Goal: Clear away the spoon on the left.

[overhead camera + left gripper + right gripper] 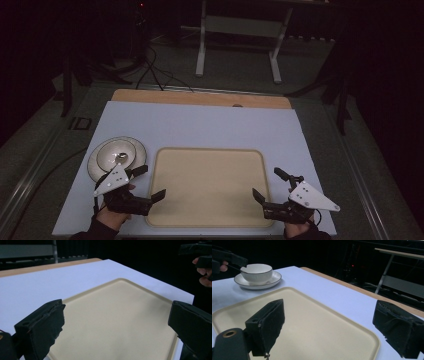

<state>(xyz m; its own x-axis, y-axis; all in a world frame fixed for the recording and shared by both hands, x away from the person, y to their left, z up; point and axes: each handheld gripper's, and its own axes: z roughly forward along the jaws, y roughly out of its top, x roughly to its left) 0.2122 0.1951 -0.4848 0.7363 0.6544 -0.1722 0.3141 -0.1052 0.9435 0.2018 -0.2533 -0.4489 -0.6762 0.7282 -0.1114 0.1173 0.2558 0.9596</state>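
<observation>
Your left gripper (148,183) hangs at the tray's (210,220) near left corner, jaws wide, nothing between them. Your right gripper (267,184) sits at the near right corner, jaws equally wide and empty. The tray, cream with a low raised rim and rounded corners, lies bare mid-mat, so there is open room between your hands. Just left of it, a white bowl (116,154) stands on a saucer (95,162); a spoon (121,157) inside is hard to make out. The room beyond the table is dark.
</observation>
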